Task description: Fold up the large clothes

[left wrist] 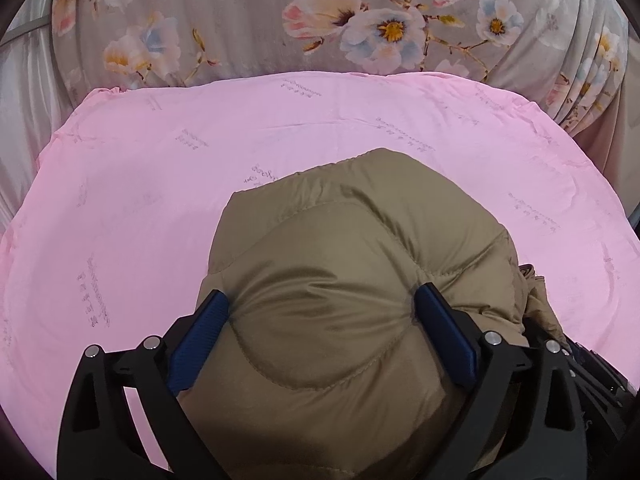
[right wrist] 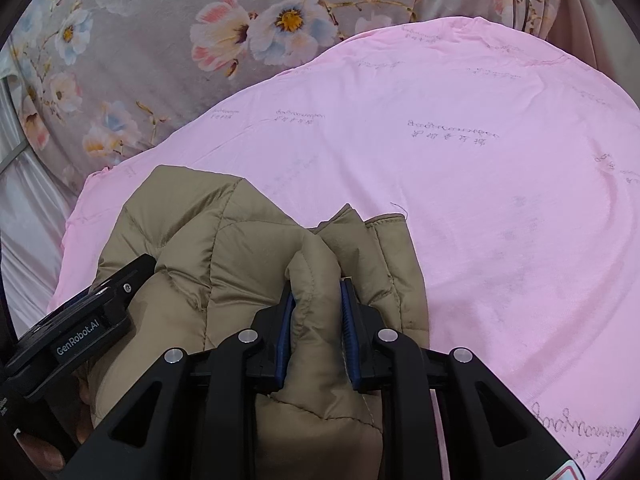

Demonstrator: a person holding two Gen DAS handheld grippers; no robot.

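A tan quilted puffer jacket [left wrist: 340,264] lies bunched on a pink sheet [left wrist: 160,184]. My left gripper [left wrist: 322,302] has its blue-padded fingers [left wrist: 204,328] set wide and pressed into a thick puffy fold of the jacket. In the right wrist view the jacket [right wrist: 224,248] lies at lower left on the pink sheet [right wrist: 480,200]. My right gripper [right wrist: 319,294] is shut on a narrow fold of the jacket. The left gripper's body shows at the left of the right wrist view [right wrist: 92,320].
A grey floral bedcover [left wrist: 280,28] lies beyond the pink sheet; it also shows in the right wrist view [right wrist: 140,60]. White fabric [left wrist: 24,120] lies at the left edge. The pink sheet spreads around the jacket on all sides.
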